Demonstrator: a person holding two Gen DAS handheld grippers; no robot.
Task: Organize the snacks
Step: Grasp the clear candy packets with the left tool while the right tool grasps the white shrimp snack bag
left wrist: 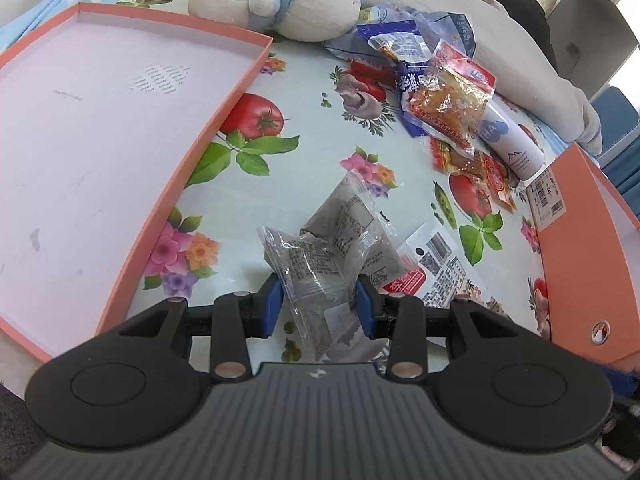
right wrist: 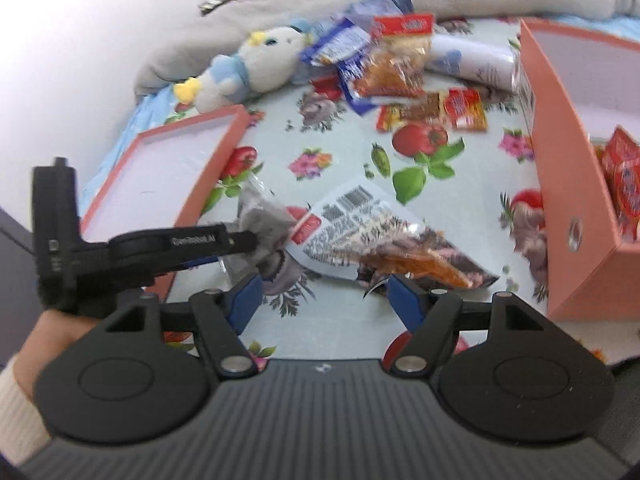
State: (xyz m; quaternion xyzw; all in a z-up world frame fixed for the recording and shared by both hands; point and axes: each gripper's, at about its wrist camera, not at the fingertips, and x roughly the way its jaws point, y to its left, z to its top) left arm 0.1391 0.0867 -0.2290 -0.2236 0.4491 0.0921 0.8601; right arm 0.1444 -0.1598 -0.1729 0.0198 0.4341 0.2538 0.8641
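Left gripper (left wrist: pixel 318 306): blue pads pressed on the sides of a clear packet holding a grey cake (left wrist: pixel 310 276); jaws narrow, closed on it.
Second grey packet (left wrist: pixel 346 216): lies just beyond the first, overlapping it, on the floral tablecloth (left wrist: pixel 312 160).
Right gripper (right wrist: pixel 324 298): jaws wide, nothing between the pads; pads just above the cloth.
Orange-snack packet (right wrist: pixel 384 240): flat on the cloth just ahead of the right gripper, printed white back facing up, touching the grey packets; apart from both pads.
Left gripper seen from the right wrist view (right wrist: pixel 256 240): reaches in from the left, tip at the grey packets; a hand (right wrist: pixel 60 332) and pale sleeve behind it.
Shallow pink lid (left wrist: pixel 120 120): on the left, interior bare.
Deep pink box (right wrist: pixel 576 184): on the right; red packets (right wrist: pixel 624 184) inside.
Snack pile (left wrist: pixel 444 96): far side of the cloth, blue and red-orange packets heaped together, a white bottle (left wrist: pixel 512 140) lying against them.
Plush toy (left wrist: pixel 280 0): white and blue, lying between the lid's far corner and the pile.
Image quality: right wrist view blurred, labels unreadable.
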